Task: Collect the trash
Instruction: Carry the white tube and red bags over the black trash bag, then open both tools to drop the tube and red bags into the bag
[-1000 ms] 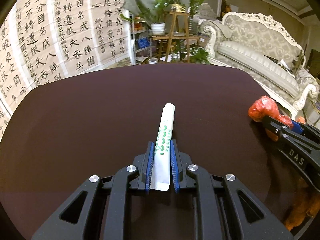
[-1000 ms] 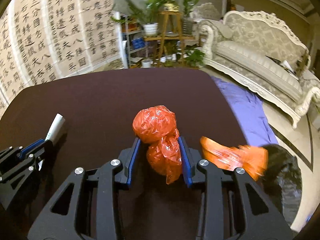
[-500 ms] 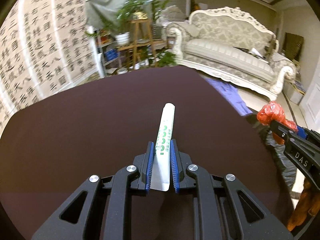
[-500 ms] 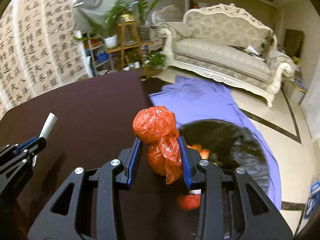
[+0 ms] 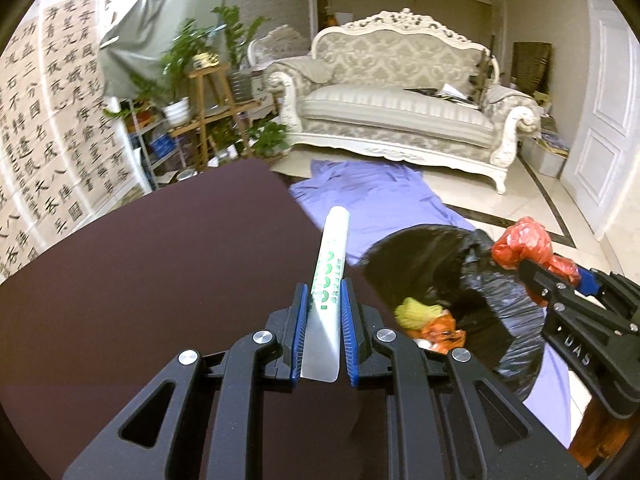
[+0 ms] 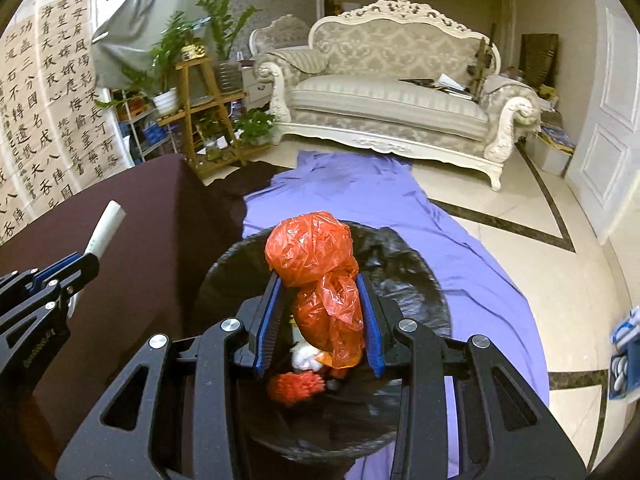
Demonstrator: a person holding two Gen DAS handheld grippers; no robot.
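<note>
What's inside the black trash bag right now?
In the black trash bag: a red shaggy piece, something white, and orange and yellow scraps. The right gripper and its red plastic bag hide the rest.

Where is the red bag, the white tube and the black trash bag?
red bag (image 6: 312, 252), right wrist view, crumpled top.
white tube (image 5: 330, 264), left wrist view, green printing.
black trash bag (image 6: 412, 276), right wrist view, far rim.

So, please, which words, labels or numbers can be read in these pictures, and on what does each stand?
"DAS": right gripper, on its side.
Green print: white tube in the left gripper, too small to read.
Calligraphy sheets: large Chinese characters, not transcribed here.
Left gripper's side print, right wrist view: blurred.
</note>
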